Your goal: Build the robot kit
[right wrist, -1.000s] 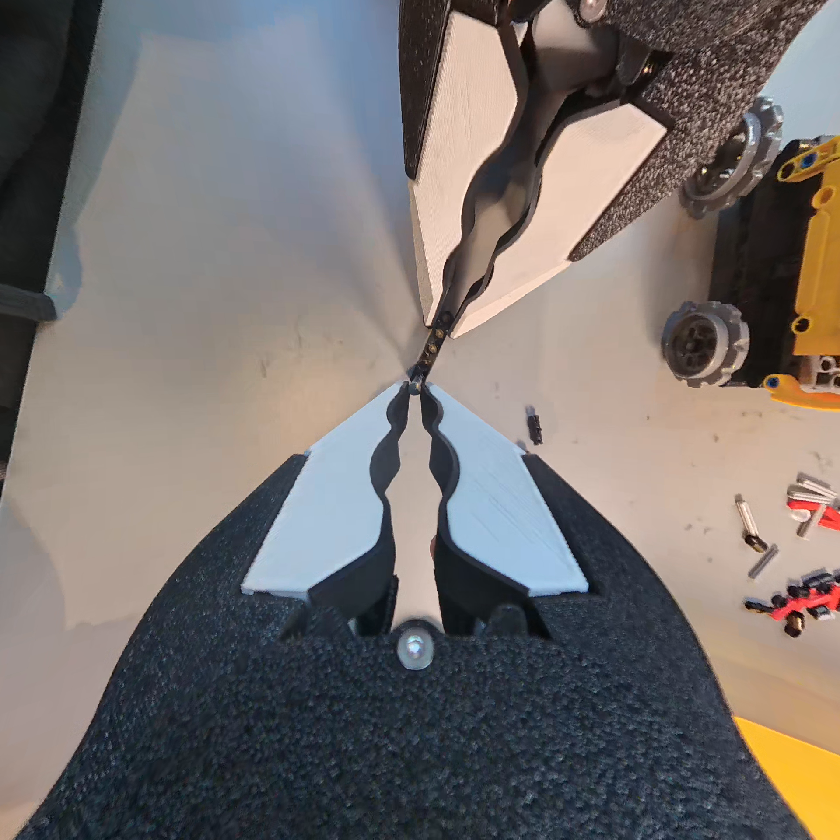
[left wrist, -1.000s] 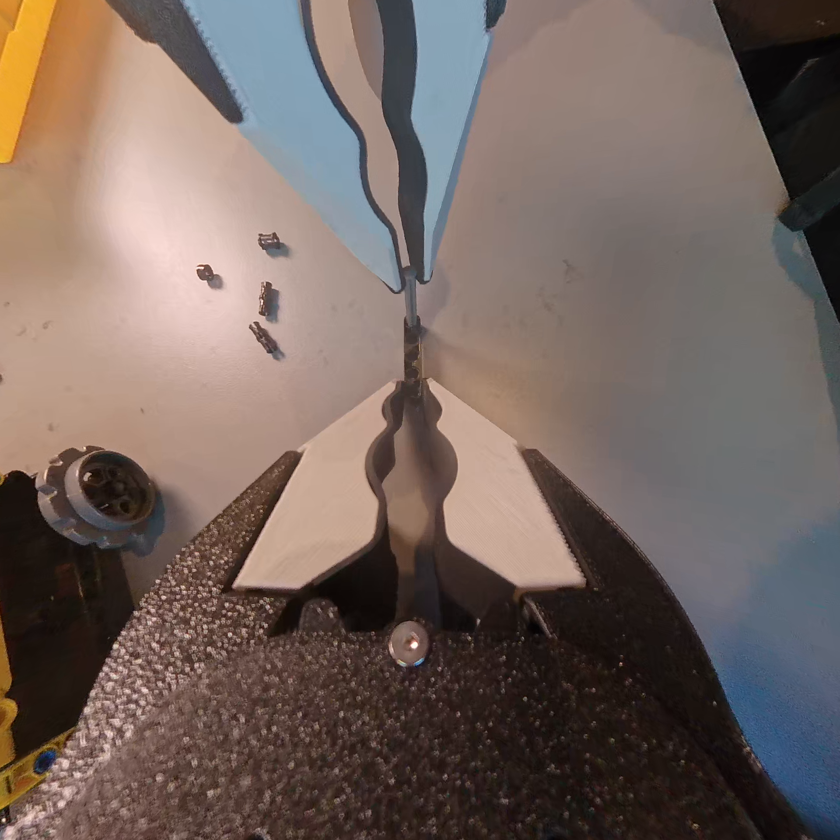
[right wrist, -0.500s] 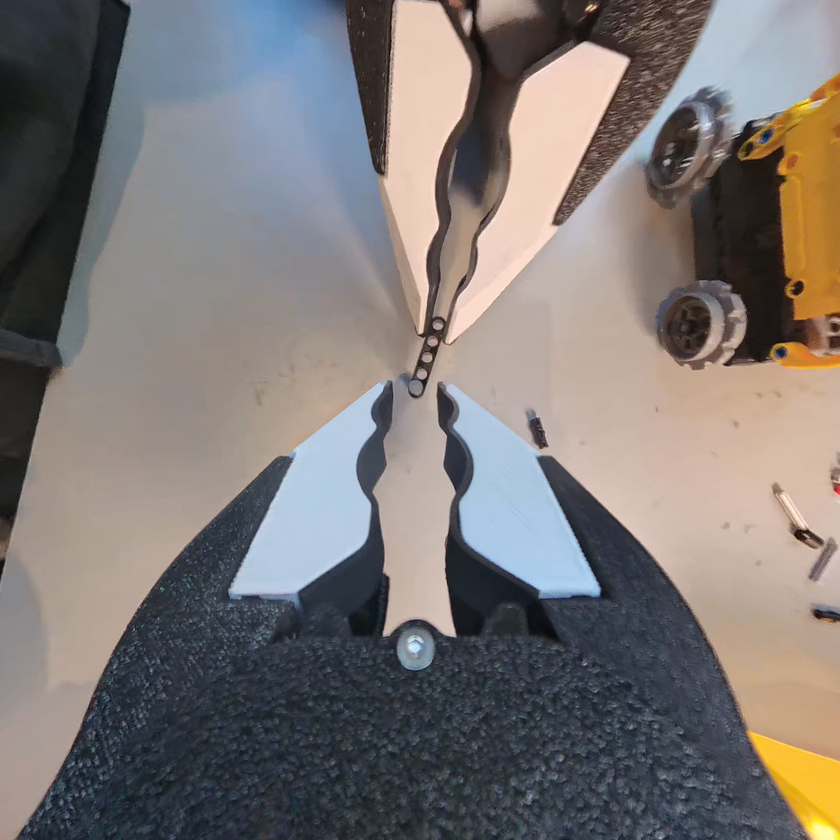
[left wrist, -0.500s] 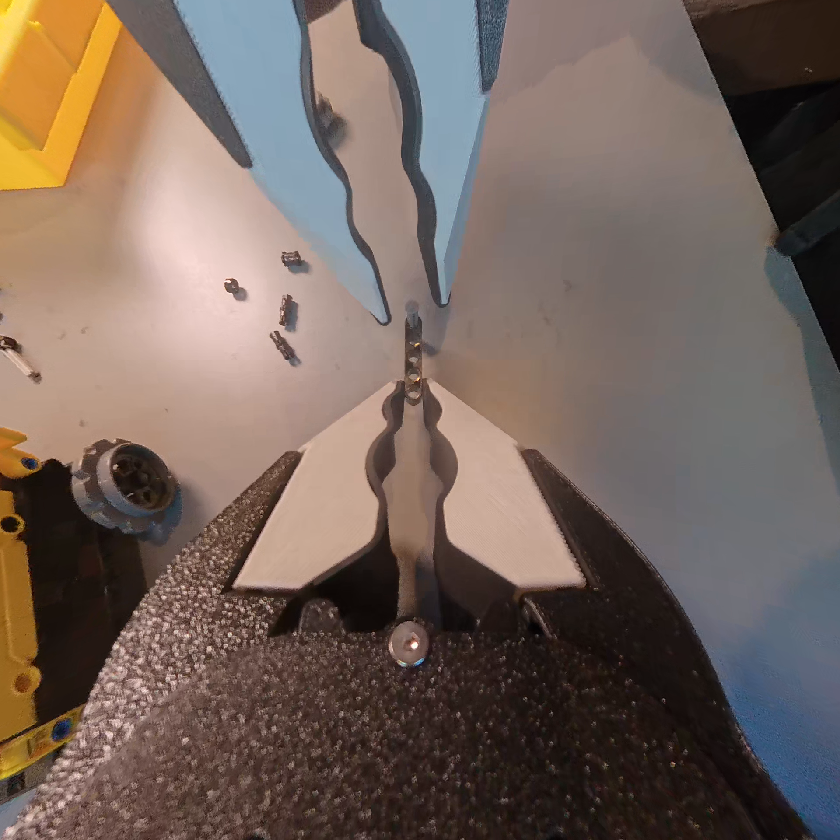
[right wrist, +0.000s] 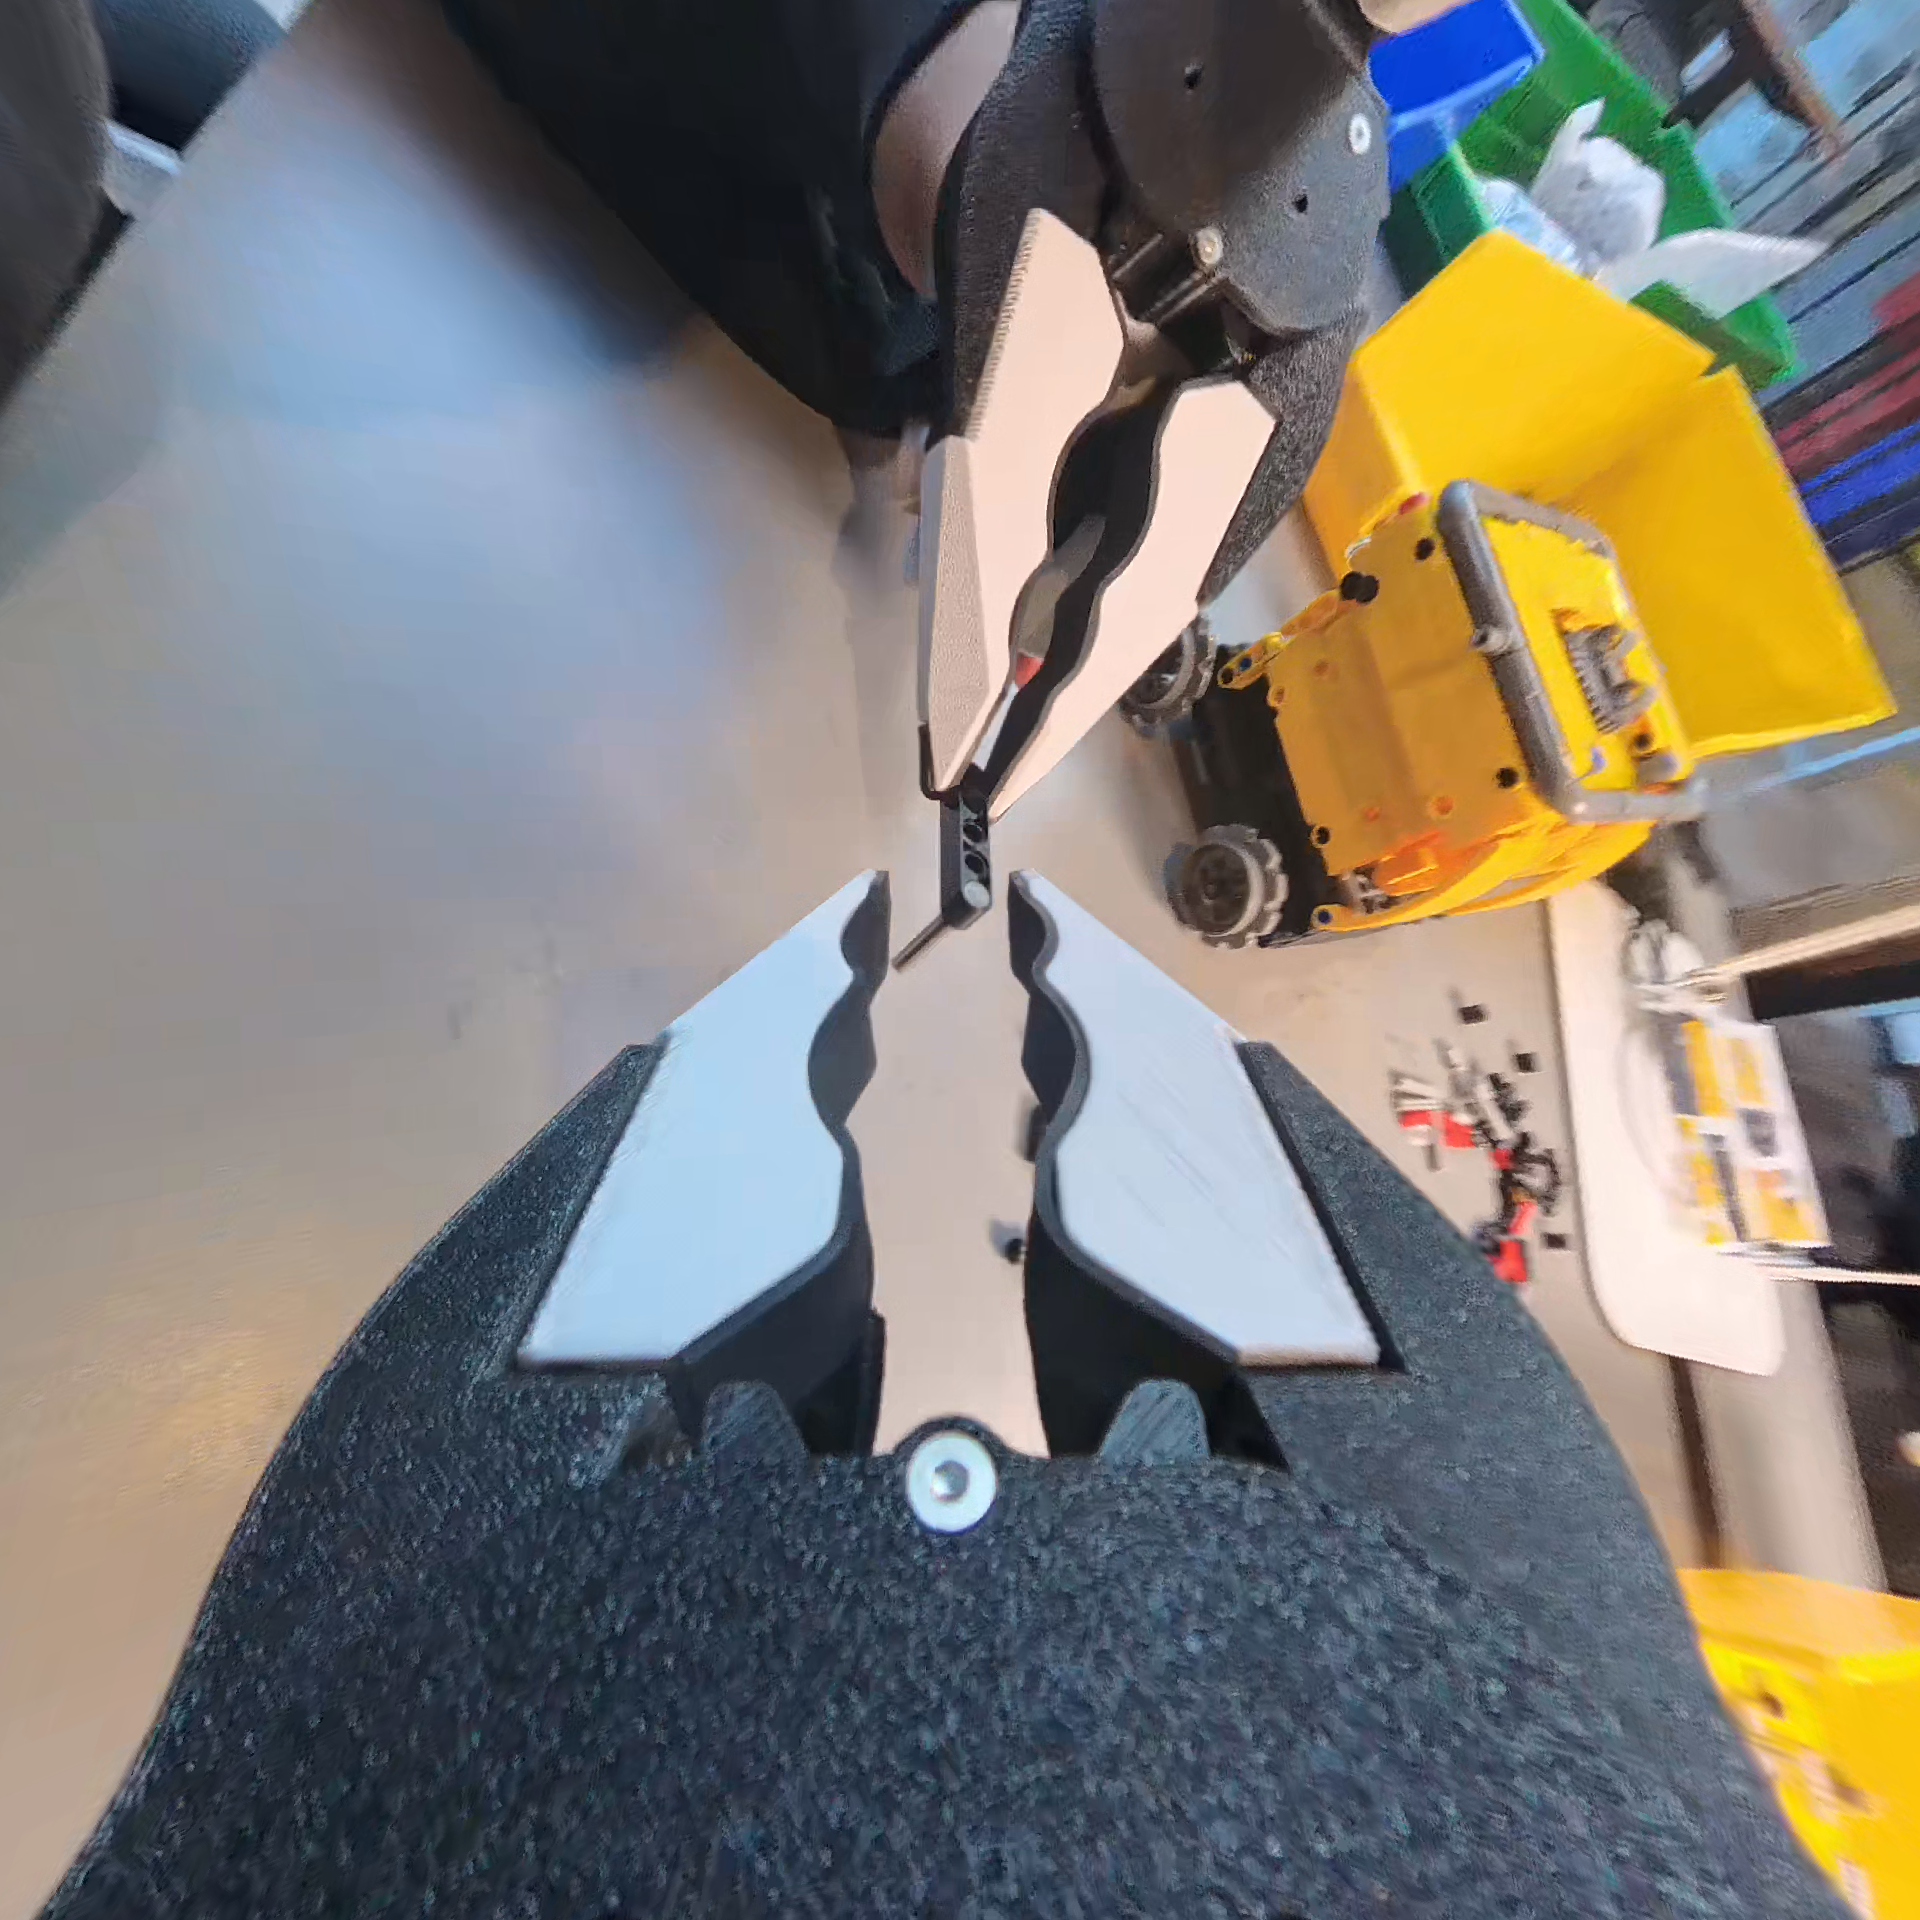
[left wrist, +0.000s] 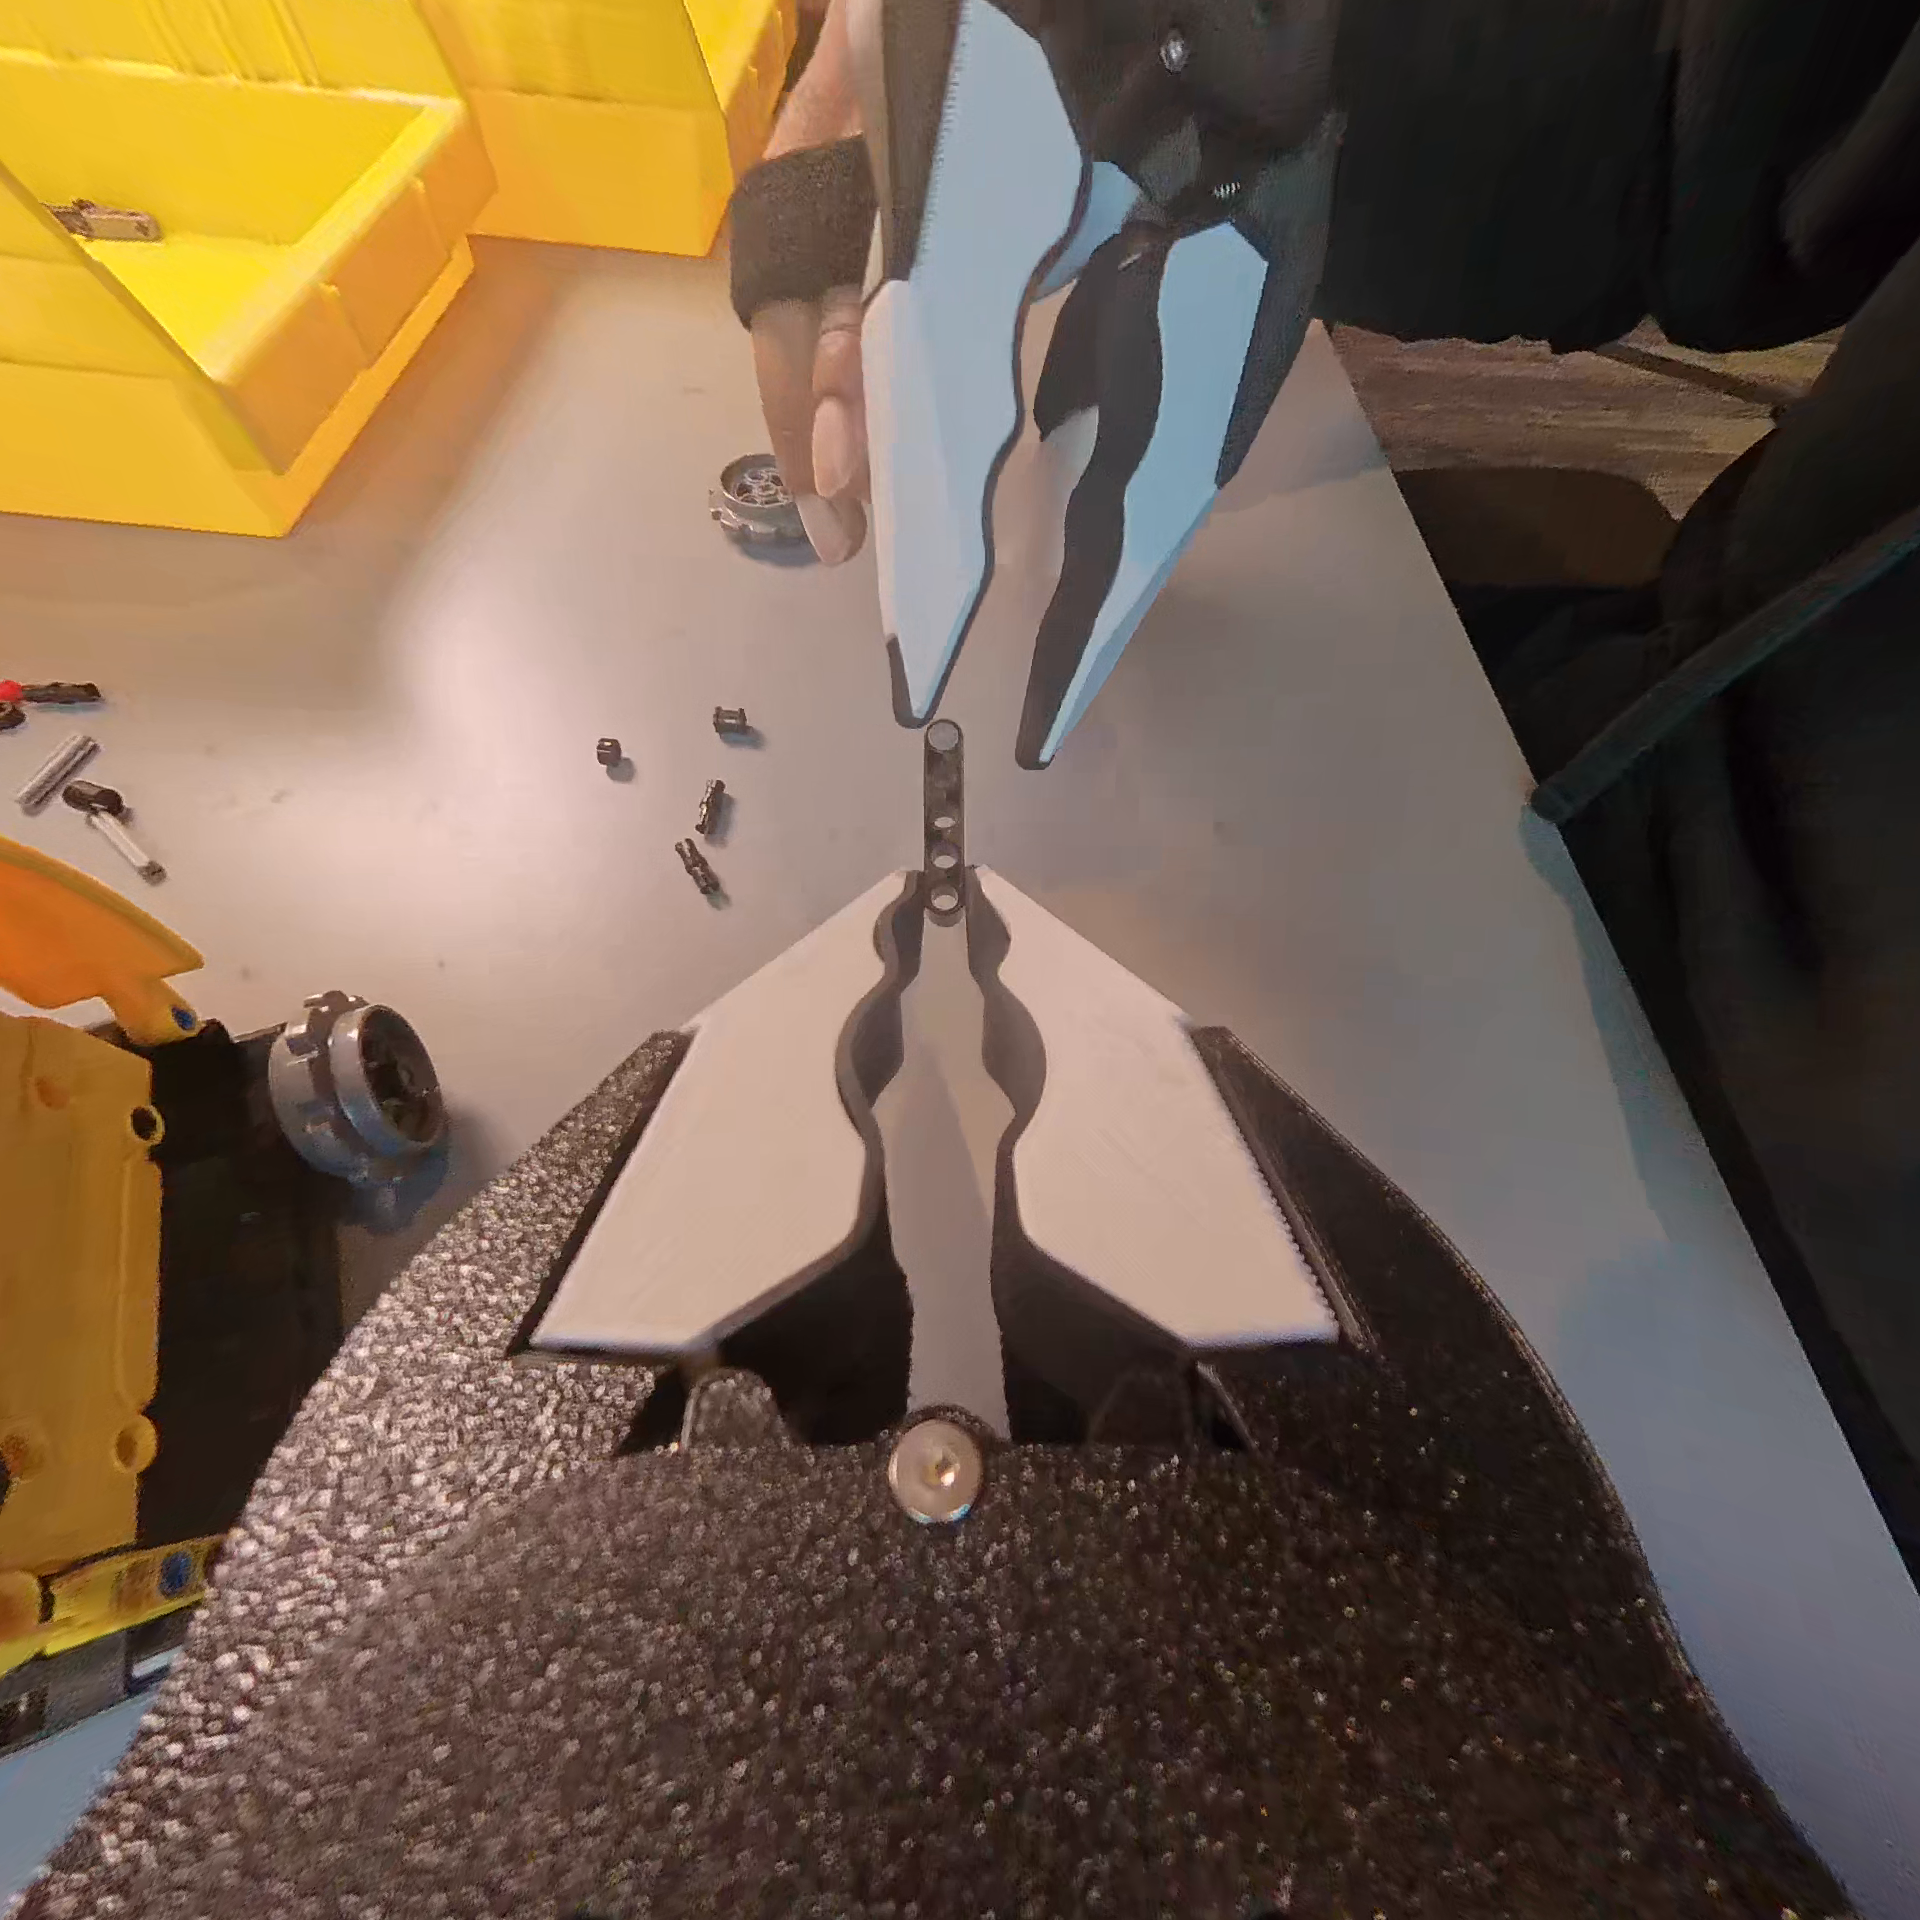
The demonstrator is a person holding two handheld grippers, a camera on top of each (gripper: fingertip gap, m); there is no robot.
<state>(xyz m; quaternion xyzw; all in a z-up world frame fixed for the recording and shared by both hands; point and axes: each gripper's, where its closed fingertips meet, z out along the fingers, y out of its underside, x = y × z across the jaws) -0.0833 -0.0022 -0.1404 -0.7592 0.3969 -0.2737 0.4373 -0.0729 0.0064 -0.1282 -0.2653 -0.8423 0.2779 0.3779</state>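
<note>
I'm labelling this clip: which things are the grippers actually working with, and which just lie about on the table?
In hand:
- black holed beam, clamped at one end by the left gripper
- pin stuck in its free end
- right gripper, open, fingers flanking that end

Lying about:
- small black pins
- grey wheel
- yellow vehicle
- yellow bins

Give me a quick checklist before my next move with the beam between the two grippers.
1. Grip of the left gripper on the black beam: ok, fingers shut on its near end.
2. Opening of the right gripper: ok, fingers apart, flanking the beam's free end.
3. Seating of the pin in the beam's end hole: cannot tell.
4. Clearance between beam and table: cannot tell.
5. Loose connectors lying away from both grippers: ok.
</note>
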